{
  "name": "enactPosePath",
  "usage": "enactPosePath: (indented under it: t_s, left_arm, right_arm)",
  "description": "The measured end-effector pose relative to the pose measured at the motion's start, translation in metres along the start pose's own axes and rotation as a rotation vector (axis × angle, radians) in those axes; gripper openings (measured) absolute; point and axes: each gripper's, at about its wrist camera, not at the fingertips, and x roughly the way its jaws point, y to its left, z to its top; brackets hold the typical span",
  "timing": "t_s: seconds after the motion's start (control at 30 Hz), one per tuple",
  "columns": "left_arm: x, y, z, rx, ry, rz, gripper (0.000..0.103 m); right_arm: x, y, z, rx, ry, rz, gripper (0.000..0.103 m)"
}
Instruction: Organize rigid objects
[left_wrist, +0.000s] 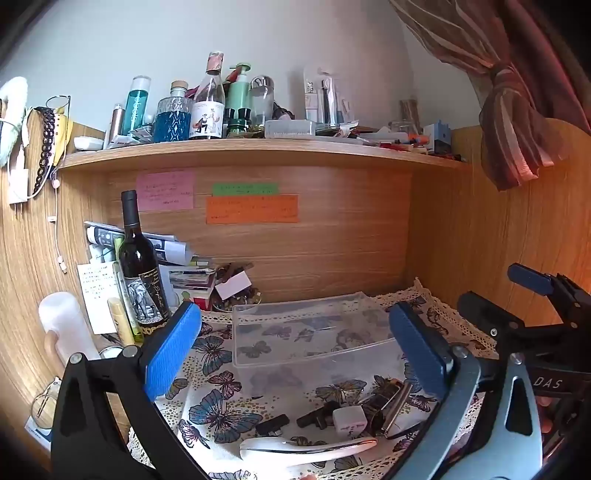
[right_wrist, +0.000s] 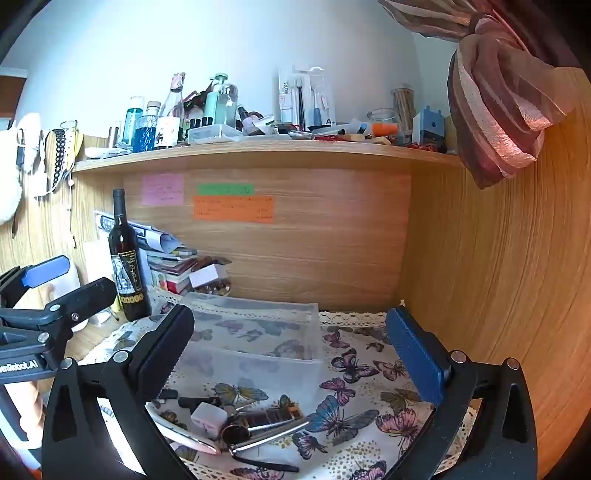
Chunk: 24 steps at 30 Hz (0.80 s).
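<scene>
A clear plastic box (left_wrist: 314, 332) stands empty on the butterfly cloth (left_wrist: 214, 410); it also shows in the right wrist view (right_wrist: 255, 343). In front of it lies a pile of small items: a white cube charger (left_wrist: 349, 419) (right_wrist: 208, 419), a black adapter (left_wrist: 272, 424), a black part (left_wrist: 317, 415), a dark metal-edged item (right_wrist: 273, 417) and a white shoehorn-like piece (left_wrist: 306, 448). My left gripper (left_wrist: 295, 350) is open and empty above the pile. My right gripper (right_wrist: 291, 358) is open and empty, just right of the left one.
A dark wine bottle (left_wrist: 142, 269) stands at the left by stacked papers and books (left_wrist: 188, 273). A white bottle (left_wrist: 66, 325) is further left. A cluttered shelf (left_wrist: 258, 147) runs above. Wooden walls close the back and right; a curtain (right_wrist: 498, 110) hangs at the upper right.
</scene>
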Motion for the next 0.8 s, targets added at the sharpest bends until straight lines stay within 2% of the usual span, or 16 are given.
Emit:
enactPosePath:
  t_s: [0.27, 0.8]
  left_arm:
    - [0.001, -0.009, 0.003, 0.010, -0.005, 0.012, 0.103]
    - [-0.005, -0.004, 0.005, 0.005, -0.025, -0.005, 0.103]
  right_arm:
    - [0.000, 0.001, 0.001, 0.005, 0.000, 0.009, 0.103]
    - [-0.004, 0.008, 0.003, -0.004, -0.010, 0.005, 0.103]
